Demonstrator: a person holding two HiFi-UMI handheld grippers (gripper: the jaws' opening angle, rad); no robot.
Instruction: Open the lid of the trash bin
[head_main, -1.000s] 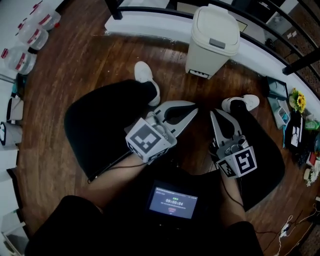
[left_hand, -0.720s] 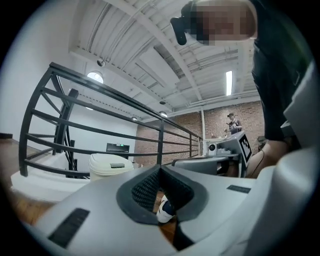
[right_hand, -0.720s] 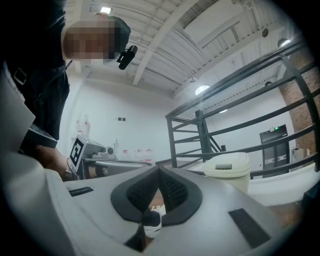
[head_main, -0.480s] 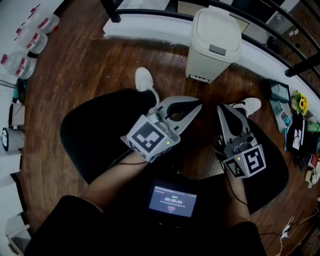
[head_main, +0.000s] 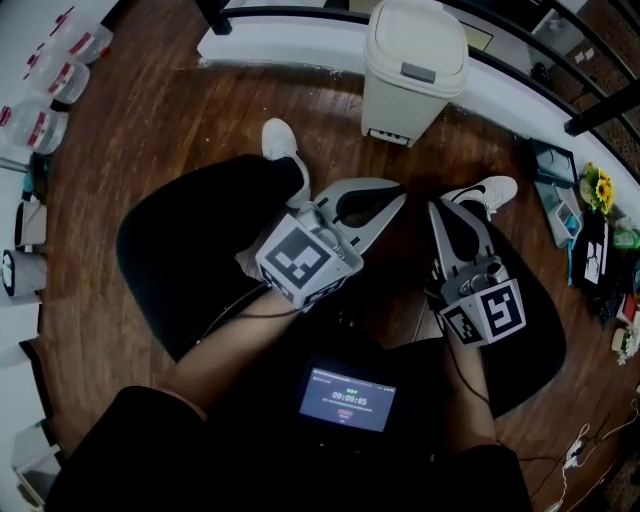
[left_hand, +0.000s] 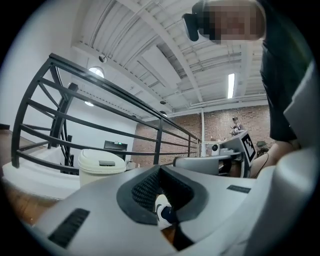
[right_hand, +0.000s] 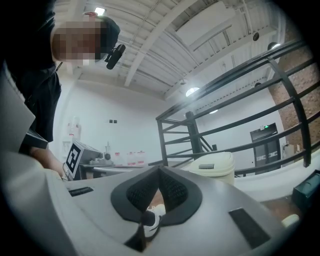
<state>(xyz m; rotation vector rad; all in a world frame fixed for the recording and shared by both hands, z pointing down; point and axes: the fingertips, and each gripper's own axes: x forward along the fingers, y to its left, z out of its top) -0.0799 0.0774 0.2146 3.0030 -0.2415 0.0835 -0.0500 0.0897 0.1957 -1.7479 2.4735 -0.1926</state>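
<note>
screen (head_main: 347, 398) reads 00:00:05 — trash bin (head_main: 413, 65) shut.

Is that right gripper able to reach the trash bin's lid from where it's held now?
Probably not yet. The right gripper hangs over the person's leg, jaws shut, well short of the trash bin, whose lid is closed. Only bare wooden floor lies between, so moving forward should get it there.
</note>
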